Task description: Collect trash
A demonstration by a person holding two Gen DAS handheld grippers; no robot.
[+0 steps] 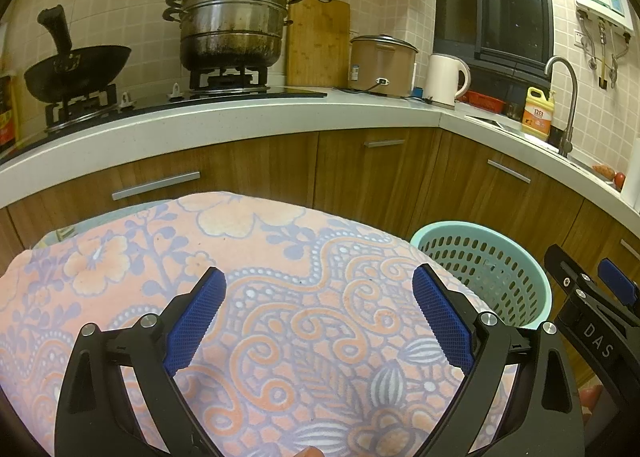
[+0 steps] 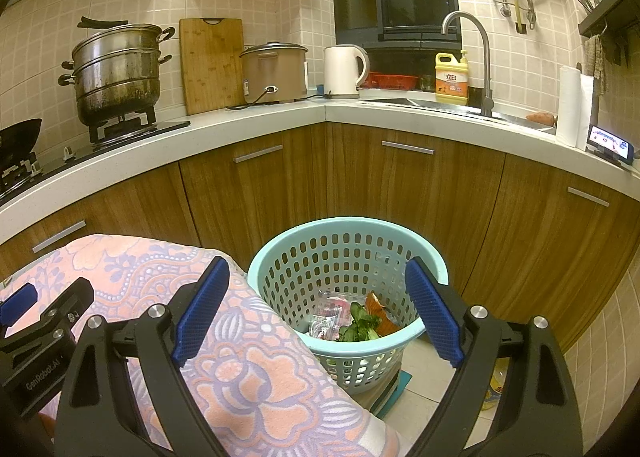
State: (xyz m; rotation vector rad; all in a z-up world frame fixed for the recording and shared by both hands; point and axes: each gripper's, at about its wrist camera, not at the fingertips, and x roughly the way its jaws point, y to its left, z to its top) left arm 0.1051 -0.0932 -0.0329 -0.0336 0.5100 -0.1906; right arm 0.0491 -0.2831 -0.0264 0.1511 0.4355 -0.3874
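Right hand-held gripper [image 2: 316, 313], spread, empty; we log basket [image 2: 434, 261] at twelve o'clock, nearer it than left hand-held gripper [image 1: 320, 315], also spread.

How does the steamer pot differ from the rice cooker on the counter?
The steamer pot is bare, scorched steel in stacked tiers and sits on a burner; the rice cooker is brown and single-bodied, stands on the counter and is plugged in. The pot looks taller. Both are round with side handles.

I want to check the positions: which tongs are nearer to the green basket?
Right. The right tongs hang open right over the green basket; the left tongs hang open over the flowered cloth beside it.
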